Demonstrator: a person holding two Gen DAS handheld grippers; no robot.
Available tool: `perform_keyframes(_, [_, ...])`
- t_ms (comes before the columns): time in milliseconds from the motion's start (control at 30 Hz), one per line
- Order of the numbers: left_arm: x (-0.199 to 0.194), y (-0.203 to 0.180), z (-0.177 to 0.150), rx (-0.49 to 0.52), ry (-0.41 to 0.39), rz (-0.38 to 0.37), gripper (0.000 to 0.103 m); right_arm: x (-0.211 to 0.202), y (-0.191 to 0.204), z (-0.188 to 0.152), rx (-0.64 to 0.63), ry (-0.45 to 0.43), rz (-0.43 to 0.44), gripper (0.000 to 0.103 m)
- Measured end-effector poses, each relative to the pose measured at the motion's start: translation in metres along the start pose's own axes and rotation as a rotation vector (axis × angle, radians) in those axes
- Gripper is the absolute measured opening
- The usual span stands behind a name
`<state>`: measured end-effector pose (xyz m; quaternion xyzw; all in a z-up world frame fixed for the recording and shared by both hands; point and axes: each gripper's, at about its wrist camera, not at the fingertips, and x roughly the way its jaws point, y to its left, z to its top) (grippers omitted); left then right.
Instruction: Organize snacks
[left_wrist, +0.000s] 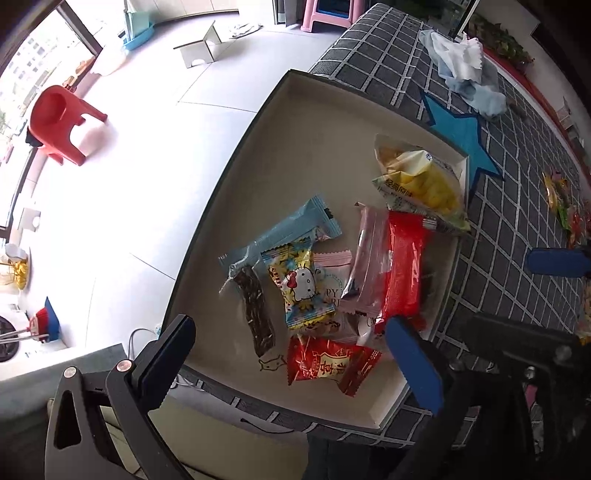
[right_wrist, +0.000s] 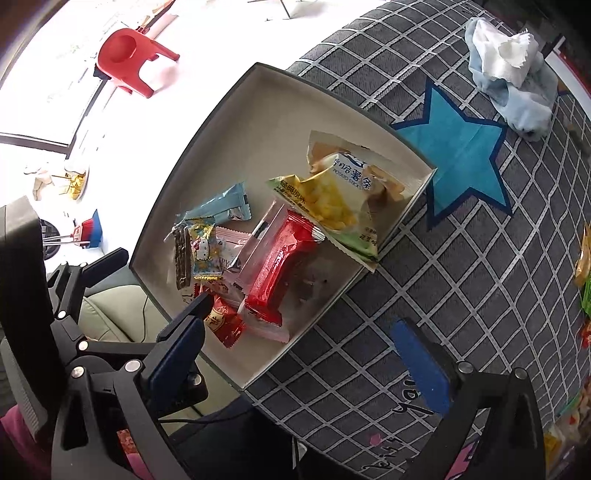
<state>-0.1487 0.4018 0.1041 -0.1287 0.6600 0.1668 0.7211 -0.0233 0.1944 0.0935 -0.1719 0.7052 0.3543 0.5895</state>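
A shallow cream box (left_wrist: 295, 129) (right_wrist: 266, 122) holds several snacks: a yellow-green potato-stick bag (left_wrist: 424, 184) (right_wrist: 340, 195), a long red pack (left_wrist: 402, 269) (right_wrist: 280, 266), a pale blue pack (left_wrist: 288, 232), a Hello Kitty packet (left_wrist: 301, 284) (right_wrist: 203, 243), a dark bar (left_wrist: 255, 310) and a red candy packet (left_wrist: 328, 363) (right_wrist: 221, 321). My left gripper (left_wrist: 290, 325) hangs open above the box's near end, holding nothing. My right gripper (right_wrist: 301, 314) is open too. One finger is over the box's near corner, the other over the cloth. Its blue pad (left_wrist: 557, 261) shows in the left wrist view.
The box lies at the edge of a grey checked cloth (right_wrist: 443, 277) with a blue star (right_wrist: 461, 162) and overhangs the floor. Crumpled cloths (right_wrist: 509, 74) lie at the back. More loose snacks (left_wrist: 557, 199) (right_wrist: 583, 258) are at the right. A red stool (left_wrist: 59, 118) stands on the floor.
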Motion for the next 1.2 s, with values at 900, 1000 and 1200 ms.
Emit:
perform_keyframes(900, [-0.002, -0.003, -0.004, -0.004, 0.009, 0.021, 0.103, -0.008, -0.006, -0.008, 0.016, -0.039, 0.016, 0.103])
perform_keyframes(1000, [-0.003, -0.005, -0.005, -0.006, 0.009, 0.031, 0.103, -0.009, -0.007, -0.009, 0.019, -0.043, 0.022, 0.103])
perform_keyframes(1200, [-0.013, -0.004, -0.006, 0.009, -0.075, 0.054, 0.103, -0.012, -0.01, -0.009, 0.033, -0.055, 0.034, 0.103])
